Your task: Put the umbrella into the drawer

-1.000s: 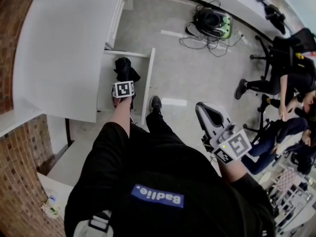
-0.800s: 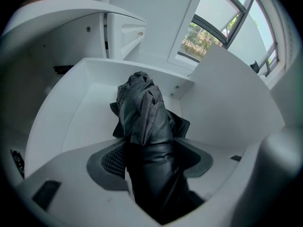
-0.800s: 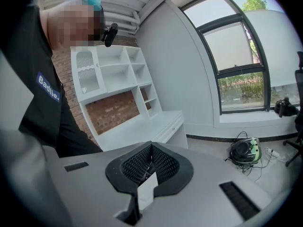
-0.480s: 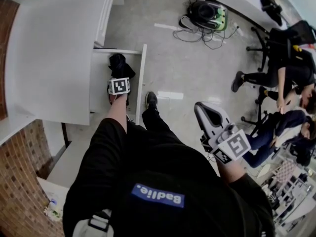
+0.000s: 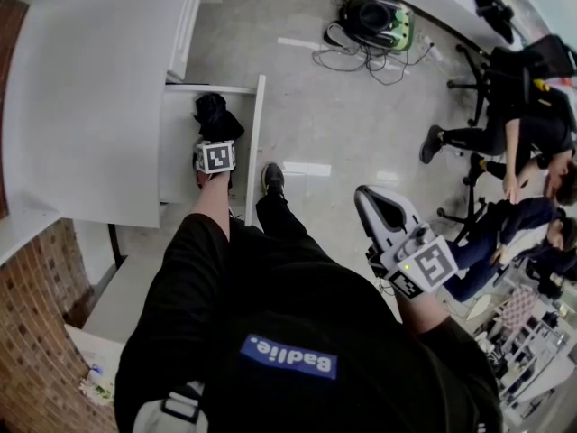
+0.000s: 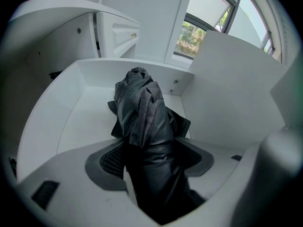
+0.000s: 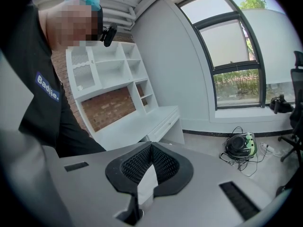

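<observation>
A folded black umbrella [image 5: 216, 115] [image 6: 147, 117] hangs point-down inside the open white drawer [image 5: 255, 142] [image 6: 80, 108] under the desk. My left gripper [image 5: 215, 147] [image 6: 151, 160] is shut on the umbrella's upper part and points steeply down into the drawer. Its jaws have just been opening a little, with the dark fabric still filling the space between the pads. The umbrella's lower end reaches toward the drawer's back corner. My right gripper [image 5: 374, 207] [image 7: 150, 145] hovers at my right side, away from the drawer. It is shut, with nothing in it.
A white desk [image 5: 90, 88] covers the drawer's left side. My shoe [image 5: 270, 179] stands just right of the drawer front. A bag with cables [image 5: 379, 21] lies on the floor farther off. People sit on office chairs [image 5: 523, 152] at the right. A brick wall [image 5: 45, 332] is at lower left.
My left gripper has sunk a little with the umbrella, deeper into the drawer. The right gripper has stayed about where it was.
</observation>
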The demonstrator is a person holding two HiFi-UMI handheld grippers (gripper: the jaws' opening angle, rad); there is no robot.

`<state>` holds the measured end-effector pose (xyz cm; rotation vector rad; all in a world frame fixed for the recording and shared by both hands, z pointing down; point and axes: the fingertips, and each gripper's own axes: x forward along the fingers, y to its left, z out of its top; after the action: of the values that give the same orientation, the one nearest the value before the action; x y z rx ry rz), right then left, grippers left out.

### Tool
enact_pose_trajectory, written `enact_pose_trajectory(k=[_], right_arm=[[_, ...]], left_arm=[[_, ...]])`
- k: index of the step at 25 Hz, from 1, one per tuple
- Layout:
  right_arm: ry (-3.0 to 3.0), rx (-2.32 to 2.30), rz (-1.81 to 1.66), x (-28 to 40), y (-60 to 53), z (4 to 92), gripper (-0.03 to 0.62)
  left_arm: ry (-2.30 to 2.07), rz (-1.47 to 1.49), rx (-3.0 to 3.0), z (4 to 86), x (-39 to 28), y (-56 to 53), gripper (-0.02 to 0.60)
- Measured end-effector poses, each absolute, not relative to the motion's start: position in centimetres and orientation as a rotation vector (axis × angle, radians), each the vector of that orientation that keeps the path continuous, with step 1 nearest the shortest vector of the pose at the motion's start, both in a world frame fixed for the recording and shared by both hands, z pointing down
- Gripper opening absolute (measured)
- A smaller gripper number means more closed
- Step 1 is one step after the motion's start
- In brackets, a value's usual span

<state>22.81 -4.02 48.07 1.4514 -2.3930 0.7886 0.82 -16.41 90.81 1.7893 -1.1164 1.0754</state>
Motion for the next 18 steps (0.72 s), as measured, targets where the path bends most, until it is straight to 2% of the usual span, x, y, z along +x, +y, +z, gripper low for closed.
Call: enact_pose_trajectory(k=[11,18], right_arm=[[-2.387,1.469,0.785,22.8,-3.7,47.7,0.031],[-2.458,1.469,0.753,21.7,-4.1,46.4,0.031]], left_arm=[[-1.103,1.073,1.775,90.7,1.1,-16.1,0.314],[-1.095,1.003,1.845,86.9,1.5,-16.4,0.303]])
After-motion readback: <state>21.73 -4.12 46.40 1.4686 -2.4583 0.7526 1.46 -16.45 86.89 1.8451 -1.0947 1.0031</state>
